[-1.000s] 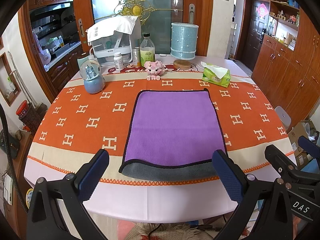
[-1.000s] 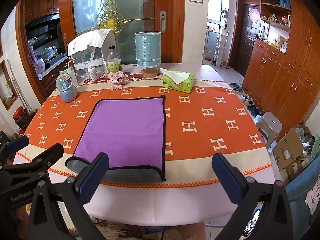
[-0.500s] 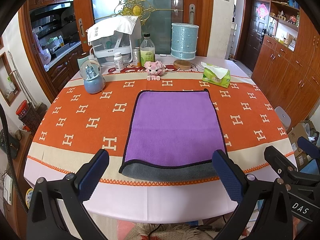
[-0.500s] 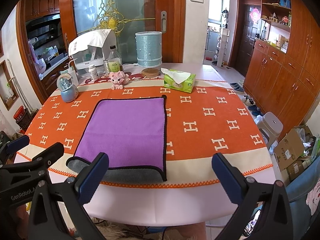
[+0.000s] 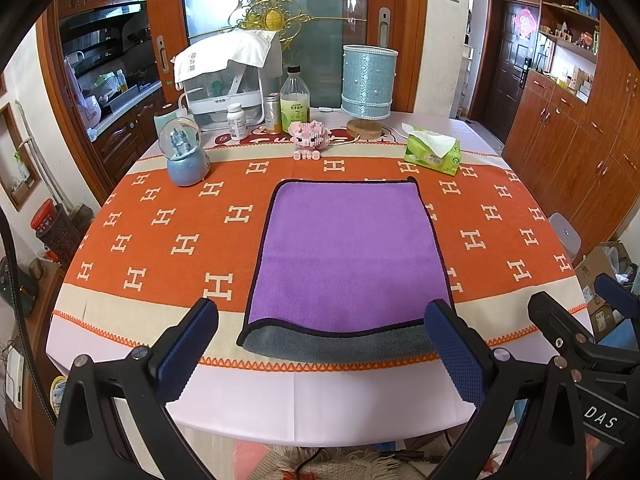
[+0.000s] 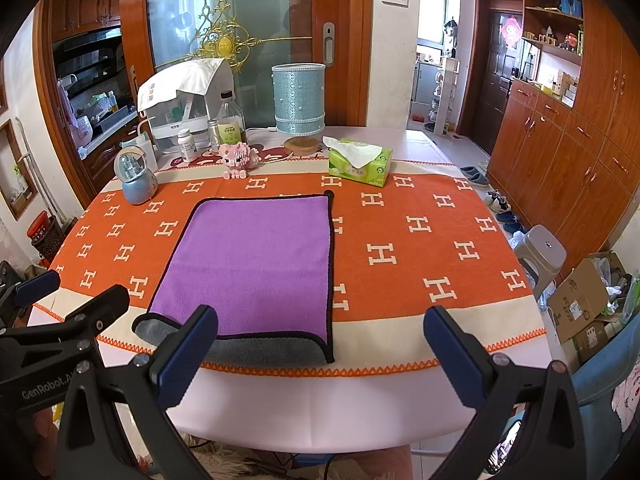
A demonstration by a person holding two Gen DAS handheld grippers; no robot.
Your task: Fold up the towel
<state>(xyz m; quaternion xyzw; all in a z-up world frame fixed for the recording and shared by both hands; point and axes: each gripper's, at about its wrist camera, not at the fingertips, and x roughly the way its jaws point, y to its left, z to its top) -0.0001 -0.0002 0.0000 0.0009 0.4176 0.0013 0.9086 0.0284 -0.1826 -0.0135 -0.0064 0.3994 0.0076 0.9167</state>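
Observation:
A purple towel (image 5: 348, 256) with a black hem lies folded on the orange patterned tablecloth (image 5: 160, 240). Its grey underside shows as a strip along the near edge (image 5: 340, 346). It also shows in the right wrist view (image 6: 256, 264), left of centre. My left gripper (image 5: 320, 352) is open and empty, held back from the table's near edge, facing the towel. My right gripper (image 6: 320, 354) is open and empty, held beside it to the right. The right gripper's body shows in the left wrist view (image 5: 580, 344), and the left one's in the right wrist view (image 6: 64, 328).
At the table's far side stand a snow globe (image 5: 186, 156), a pink brick pig (image 5: 309, 138), a bottle (image 5: 295, 100), a blue lamp (image 5: 369, 84), a tissue pack (image 5: 432, 154) and a covered white appliance (image 5: 228, 76). A grey stool (image 6: 540, 252) and cardboard boxes (image 6: 580, 300) stand to the right.

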